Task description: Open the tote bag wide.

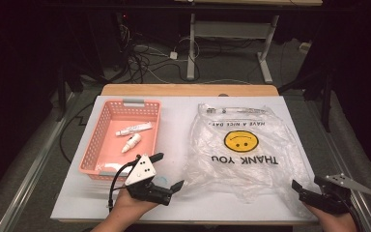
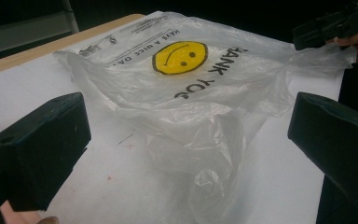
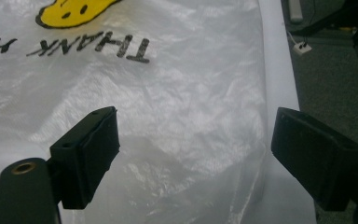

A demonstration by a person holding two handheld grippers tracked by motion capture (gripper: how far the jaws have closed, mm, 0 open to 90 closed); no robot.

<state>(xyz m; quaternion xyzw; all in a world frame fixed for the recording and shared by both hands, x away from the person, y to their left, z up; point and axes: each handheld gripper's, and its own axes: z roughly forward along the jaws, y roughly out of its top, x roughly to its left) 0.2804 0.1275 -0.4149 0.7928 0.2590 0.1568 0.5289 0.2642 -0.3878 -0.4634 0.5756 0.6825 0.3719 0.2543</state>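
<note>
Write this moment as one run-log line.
left tool: open, beside clear plastic smiley bag | right tool: open, at bag's near corner | pink plastic basket: untouched

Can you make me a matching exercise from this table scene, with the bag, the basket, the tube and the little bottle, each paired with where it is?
Things:
1. clear plastic bag with a yellow smiley face
2. pink plastic basket
3. white tube
4. small white dropper bottle

Places:
A. in the basket, nearer its far end
B. on the left part of the white table
C. spread flat between the two grippers
D. in the basket, just nearer the person than the tube

Pairs: 1-C, 2-B, 3-A, 4-D
</note>
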